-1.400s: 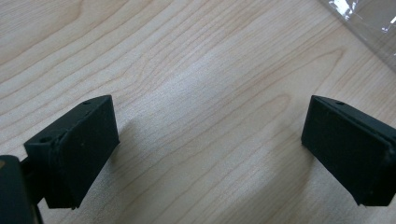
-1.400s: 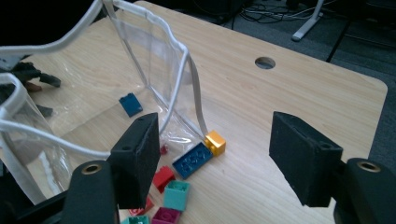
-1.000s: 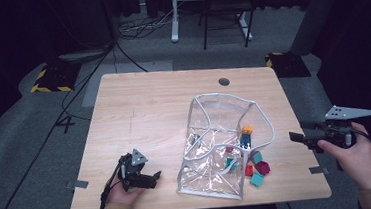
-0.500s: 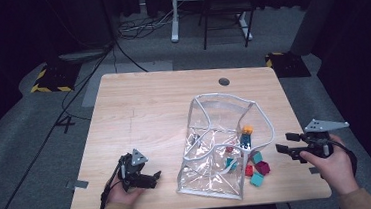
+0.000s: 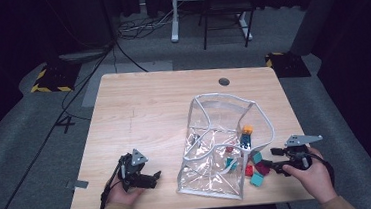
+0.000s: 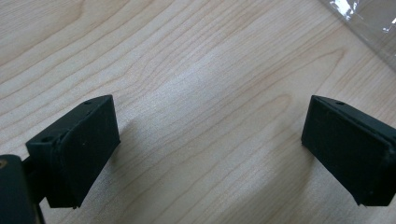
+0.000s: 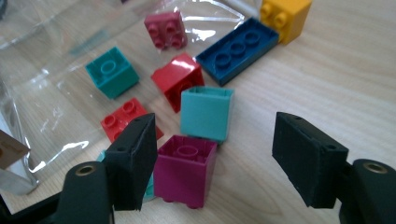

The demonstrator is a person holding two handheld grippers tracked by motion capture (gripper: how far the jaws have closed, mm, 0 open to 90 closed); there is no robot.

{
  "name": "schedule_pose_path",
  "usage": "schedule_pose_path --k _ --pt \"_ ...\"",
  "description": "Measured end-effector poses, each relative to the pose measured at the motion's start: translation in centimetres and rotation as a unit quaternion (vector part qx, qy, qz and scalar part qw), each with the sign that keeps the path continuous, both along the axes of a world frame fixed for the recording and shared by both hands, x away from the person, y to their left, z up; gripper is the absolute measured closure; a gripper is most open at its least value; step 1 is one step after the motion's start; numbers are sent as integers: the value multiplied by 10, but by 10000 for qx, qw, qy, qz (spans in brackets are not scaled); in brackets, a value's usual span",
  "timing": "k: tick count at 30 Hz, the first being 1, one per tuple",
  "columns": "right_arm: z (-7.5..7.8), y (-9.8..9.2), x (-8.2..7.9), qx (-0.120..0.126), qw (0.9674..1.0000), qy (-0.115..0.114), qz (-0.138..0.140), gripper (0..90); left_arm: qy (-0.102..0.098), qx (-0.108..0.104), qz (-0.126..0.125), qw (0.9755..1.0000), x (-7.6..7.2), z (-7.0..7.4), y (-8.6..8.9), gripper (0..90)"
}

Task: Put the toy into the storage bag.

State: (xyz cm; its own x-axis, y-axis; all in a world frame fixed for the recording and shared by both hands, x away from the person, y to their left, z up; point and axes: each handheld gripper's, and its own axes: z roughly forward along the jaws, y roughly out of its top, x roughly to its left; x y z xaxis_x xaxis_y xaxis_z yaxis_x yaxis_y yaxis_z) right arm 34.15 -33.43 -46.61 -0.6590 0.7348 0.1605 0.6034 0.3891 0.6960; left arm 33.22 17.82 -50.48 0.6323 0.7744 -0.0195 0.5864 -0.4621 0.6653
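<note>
While left tongs (image 5: 155, 177) stayed, right tongs (image 5: 274, 159) descended toward bricks (image 7: 187, 168).

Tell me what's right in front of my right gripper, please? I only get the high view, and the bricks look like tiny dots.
Observer: In the right gripper view, a magenta brick lies closest to the right gripper, beside one of its open jaws, with its hollow side showing.
Operator: Is the long blue one upside down too?
Observer: Yes. The blue brick shows its hollow underside with three round tubes, and a yellow brick sits at its far end.
Operator: And what is my left gripper over?
Observer: The left gripper has its jaws wide open over bare table wood, with just the edge of the clear bag off in one corner.
</note>
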Motion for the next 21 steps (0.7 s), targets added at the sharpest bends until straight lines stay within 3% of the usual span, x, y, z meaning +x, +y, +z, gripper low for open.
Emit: schedule_pose_path --k 8,16,21 --pt "-18 8 -4 -23 9999 135 62 335 0 2 0 10000 0 0 0 43" --pt "-22 12 -6 -277 9995 61 156 549 -1 3 4 10000 0 0 0 43" --pt "-18 10 -8 -306 9995 -44 98 588 6 -13 21 10000 0 0 0 43"
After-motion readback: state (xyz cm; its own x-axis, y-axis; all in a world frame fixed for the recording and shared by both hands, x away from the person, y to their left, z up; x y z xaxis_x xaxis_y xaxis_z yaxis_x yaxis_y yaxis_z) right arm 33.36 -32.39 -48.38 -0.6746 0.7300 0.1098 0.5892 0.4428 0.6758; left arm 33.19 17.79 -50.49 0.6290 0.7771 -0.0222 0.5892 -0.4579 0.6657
